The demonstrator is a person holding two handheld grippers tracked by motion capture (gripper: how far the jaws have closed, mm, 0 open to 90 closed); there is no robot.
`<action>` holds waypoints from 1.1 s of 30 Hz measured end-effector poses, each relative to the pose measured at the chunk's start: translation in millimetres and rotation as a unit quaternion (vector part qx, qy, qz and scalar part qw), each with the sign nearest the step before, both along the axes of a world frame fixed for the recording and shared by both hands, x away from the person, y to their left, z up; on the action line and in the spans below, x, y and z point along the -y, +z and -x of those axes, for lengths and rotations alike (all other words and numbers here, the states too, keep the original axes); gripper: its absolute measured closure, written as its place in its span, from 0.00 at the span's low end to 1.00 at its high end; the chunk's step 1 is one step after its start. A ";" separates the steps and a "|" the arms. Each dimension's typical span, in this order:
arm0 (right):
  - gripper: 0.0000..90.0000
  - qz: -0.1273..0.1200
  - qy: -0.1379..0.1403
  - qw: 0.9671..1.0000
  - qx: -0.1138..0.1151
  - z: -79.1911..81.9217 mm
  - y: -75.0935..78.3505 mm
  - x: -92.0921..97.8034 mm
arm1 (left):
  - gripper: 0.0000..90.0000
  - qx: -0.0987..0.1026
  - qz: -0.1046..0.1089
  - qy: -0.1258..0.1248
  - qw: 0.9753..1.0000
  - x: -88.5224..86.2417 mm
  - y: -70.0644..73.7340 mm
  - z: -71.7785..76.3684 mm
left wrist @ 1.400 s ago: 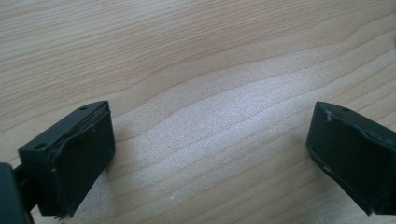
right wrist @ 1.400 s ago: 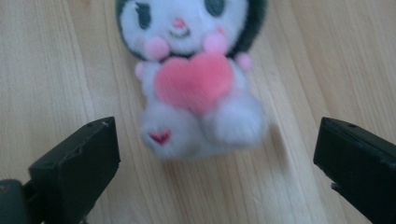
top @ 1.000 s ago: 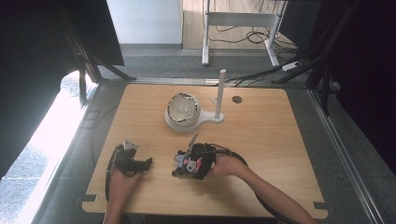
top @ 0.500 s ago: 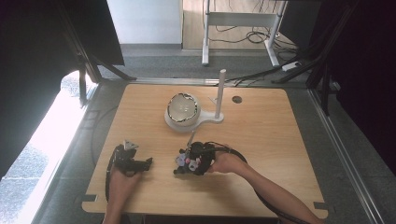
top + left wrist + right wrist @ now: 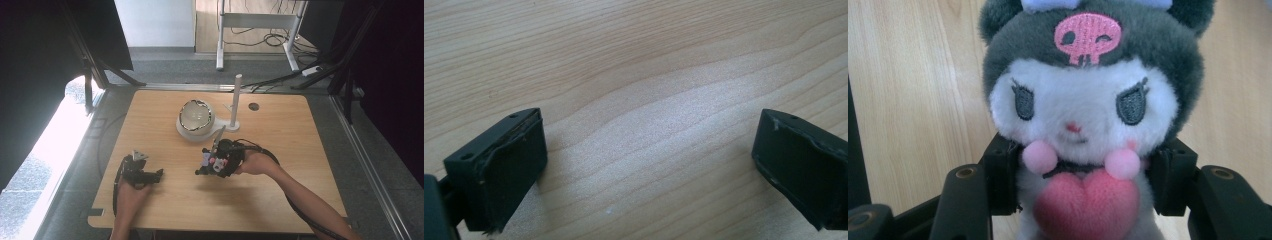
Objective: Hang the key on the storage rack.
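Right gripper (image 5: pixel 1080 190) clamps plush toy (image 5: pixel 1083 110) at frame centre | left gripper (image 5: pixel 649 165) open over table (image 5: pixel 634 60) | keep squeeze gentle, toy upright

Left hand-held gripper (image 5: pixel 141 172): jaws wide apart, low over worktop (image 5: pixel 280 200); right hand-held gripper (image 5: pixel 216 161): jaws clamped, forearm extended.

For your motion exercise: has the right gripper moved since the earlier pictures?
Yes. The right gripper, shut on the plush toy, has shifted slightly left, away from the white post.
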State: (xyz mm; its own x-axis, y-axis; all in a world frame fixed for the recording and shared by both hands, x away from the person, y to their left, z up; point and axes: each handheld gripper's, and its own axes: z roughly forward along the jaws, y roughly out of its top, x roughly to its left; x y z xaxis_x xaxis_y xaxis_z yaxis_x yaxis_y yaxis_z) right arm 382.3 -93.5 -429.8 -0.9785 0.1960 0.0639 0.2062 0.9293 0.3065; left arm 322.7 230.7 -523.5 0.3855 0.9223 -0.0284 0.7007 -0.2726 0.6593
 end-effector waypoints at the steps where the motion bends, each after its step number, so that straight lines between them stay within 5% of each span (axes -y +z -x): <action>1: 0.47 0.000 -0.004 1.000 0.002 -1.3 3.0 2.9 | 0.01 0.000 0.000 0.000 1.000 0.0 0.0 0.0; 17: 0.47 -0.002 -0.044 0.999 0.019 -27.5 35.1 49.7 | 0.01 0.001 0.000 0.000 1.000 0.0 -0.1 -0.1; 33: 0.47 -0.015 -0.069 0.997 0.035 -49.1 68.7 75.0 | 0.01 0.001 0.000 0.000 1.000 0.0 -0.1 -0.1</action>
State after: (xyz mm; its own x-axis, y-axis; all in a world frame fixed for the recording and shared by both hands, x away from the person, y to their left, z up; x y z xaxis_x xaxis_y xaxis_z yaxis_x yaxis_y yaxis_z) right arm 431.4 -168.5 -361.1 -0.9443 0.3290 0.0037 0.3092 0.8838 0.3511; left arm 322.8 230.7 -523.6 0.3856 0.9223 -0.0264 0.6988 -0.2733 0.6611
